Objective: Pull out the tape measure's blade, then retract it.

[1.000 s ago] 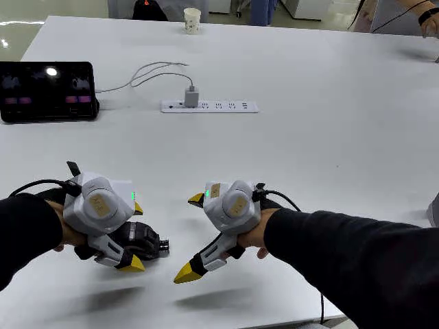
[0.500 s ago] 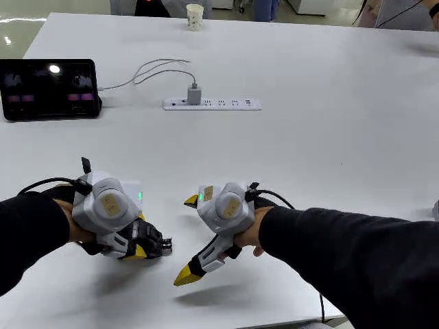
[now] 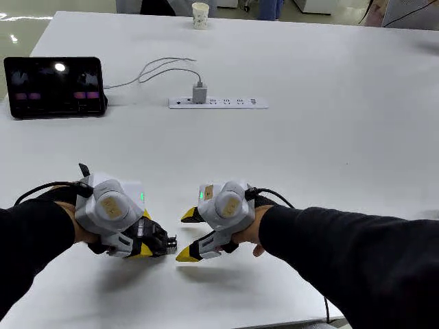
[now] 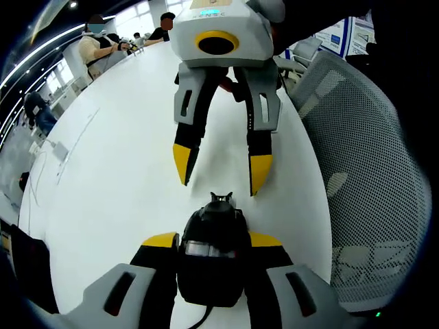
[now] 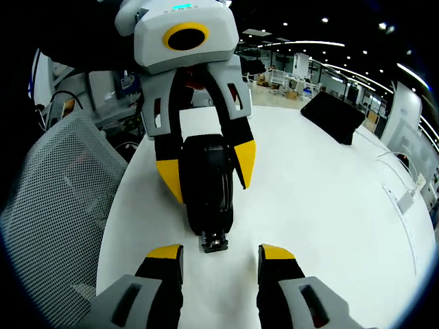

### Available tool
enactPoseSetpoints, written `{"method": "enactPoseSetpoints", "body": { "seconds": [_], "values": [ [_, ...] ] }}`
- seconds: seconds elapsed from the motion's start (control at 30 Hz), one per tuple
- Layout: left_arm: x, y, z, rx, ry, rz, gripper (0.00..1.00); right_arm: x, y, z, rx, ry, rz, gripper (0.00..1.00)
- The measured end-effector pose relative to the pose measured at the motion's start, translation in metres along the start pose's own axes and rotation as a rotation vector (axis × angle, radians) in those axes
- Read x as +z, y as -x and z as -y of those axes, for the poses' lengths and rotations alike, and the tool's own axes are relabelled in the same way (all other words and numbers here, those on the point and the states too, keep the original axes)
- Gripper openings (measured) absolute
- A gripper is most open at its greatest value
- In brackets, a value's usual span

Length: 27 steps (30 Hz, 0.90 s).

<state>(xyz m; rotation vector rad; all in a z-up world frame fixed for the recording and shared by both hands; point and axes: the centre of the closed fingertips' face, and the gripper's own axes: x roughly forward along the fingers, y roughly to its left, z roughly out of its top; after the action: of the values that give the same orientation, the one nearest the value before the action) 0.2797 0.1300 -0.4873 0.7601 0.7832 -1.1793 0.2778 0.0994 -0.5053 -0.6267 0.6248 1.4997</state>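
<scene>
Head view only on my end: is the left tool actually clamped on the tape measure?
Observer: Yes. The left gripper view shows the left tool shut on the black tape measure, a jaw on each side of the case.
Operator: Blade out?
Observer: No. In the right gripper view the hook sits at the case mouth, nothing drawn out.
Operator: Right tool on the hook?
Observer: Not yet. The right tool is open, the hook just ahead of the gap between its tips, untouched.

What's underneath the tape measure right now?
White table lies below the tape measure, clamped in the left tongs. Its underside is hidden, so contact with the table can't be judged.
</scene>
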Motion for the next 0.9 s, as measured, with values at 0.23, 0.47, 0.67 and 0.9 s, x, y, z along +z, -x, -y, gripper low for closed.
{"method": "enactPoseSetpoints", "body": {
  "seconds": [0.23, 0.47, 0.67, 0.9],
  "values": [
    [0.0, -0.001, 0.0, -0.008, 0.002, 0.005, 0.32, 0.002, -0.005, -0.002, 0.01, 0.021, -0.006, 0.18],
    [0.0, -0.001, 0.0, -0.011, -0.002, 0.003, 0.32, 0.003, -0.011, -0.003, 0.019, 0.049, -0.019, 0.15],
    [0.0, -0.002, 0.001, -0.021, -0.001, 0.0, 0.32, 0.005, -0.016, -0.006, 0.028, 0.081, -0.029, 0.13],
    [0.0, -0.001, 0.002, -0.026, -0.009, -0.007, 0.32, 0.001, -0.019, -0.006, 0.037, 0.111, -0.054, 0.12]
  ]
}}
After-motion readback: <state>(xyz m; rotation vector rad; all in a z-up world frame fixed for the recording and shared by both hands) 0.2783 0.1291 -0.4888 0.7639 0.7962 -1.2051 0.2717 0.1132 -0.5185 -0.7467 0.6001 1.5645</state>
